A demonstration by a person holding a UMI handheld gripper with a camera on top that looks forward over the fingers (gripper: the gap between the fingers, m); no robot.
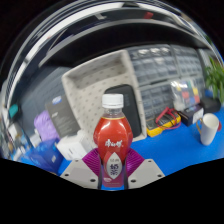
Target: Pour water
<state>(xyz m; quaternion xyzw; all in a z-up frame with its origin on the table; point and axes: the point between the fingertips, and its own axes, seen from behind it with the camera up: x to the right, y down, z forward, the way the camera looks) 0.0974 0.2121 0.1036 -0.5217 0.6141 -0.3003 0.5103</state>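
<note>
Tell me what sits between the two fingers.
A bottle with a red label and white cap stands between the fingers in the gripper view, purple pads at its sides.

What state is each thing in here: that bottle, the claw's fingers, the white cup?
Bottle: upright, white cap on, filled with red drink, between the fingers.
Gripper: shut on the bottle, pads against its lower part.
White cup: upright on the blue table, off to the side; contents not visible.

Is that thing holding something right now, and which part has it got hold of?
Yes: the gripper holds a bottle of red drink with a white cap, jaws closed on its lower body at either side.
</note>
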